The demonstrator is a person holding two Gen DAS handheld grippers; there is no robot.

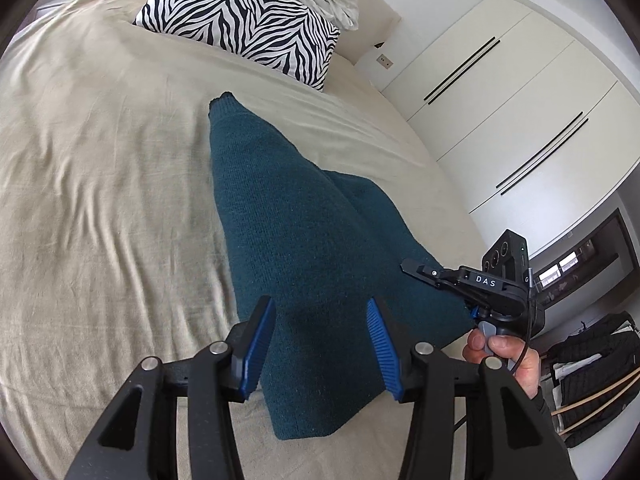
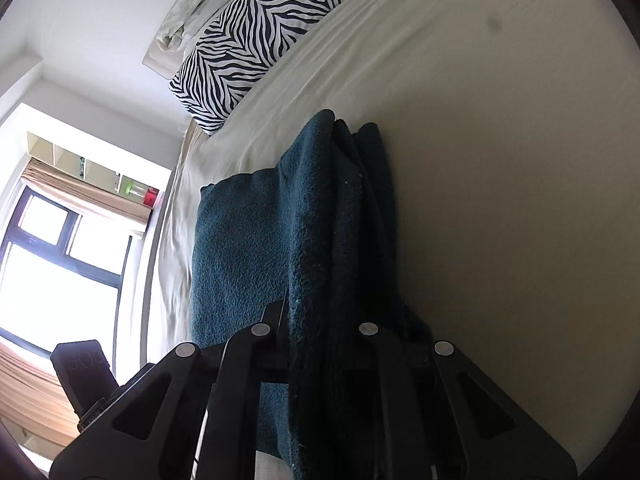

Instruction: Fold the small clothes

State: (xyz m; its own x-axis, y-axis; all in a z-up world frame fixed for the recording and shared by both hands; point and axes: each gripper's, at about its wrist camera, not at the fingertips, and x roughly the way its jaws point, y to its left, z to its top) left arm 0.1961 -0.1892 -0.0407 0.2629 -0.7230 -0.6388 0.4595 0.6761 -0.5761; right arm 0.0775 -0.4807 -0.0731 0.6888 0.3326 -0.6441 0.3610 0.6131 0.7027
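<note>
Two blue pads of the left hand-held gripper (image 1: pixel 322 344) stood apart above the teal knit garment (image 1: pixel 296 236) lying on the bed (image 1: pixel 100 168). Right view: the right hand-held gripper (image 2: pixel 316 344), rolled sideways, was clamped on a garment fold.

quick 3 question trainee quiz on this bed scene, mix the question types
1. True or false: the right tongs are shut on the teal knit.
2. The cushion has which pattern? A dots, B zebra stripes, C checks
3. Fill in: the left tongs are ____, with the knit between their blue pads.

Key: 1 true; 2 B; 3 open
</note>
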